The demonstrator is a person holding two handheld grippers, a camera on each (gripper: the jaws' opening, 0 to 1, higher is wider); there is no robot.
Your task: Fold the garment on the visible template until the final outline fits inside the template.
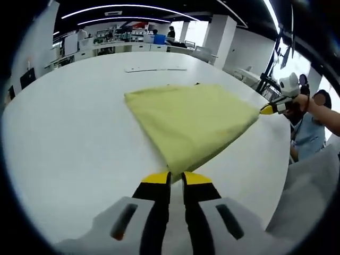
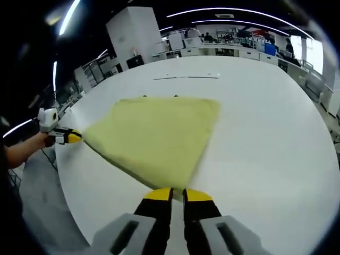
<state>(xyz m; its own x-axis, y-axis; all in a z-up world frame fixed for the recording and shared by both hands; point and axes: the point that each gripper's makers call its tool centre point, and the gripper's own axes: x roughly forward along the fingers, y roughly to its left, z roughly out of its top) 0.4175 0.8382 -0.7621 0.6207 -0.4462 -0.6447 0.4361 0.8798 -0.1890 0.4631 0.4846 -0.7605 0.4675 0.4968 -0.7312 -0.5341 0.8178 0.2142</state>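
One yellow garment (image 1: 194,119) on white table (image 1: 69,133), both jaws pinching corners, office behind.

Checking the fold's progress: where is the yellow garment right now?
The yellow garment lies mid-table in both views, one corner at the left claw, another at the right claw.

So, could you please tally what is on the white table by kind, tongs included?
Yellow garment: 1
Tongs: 2, the left tongs and the right tongs, each shut on a garment corner
White table: 1
Total: 4
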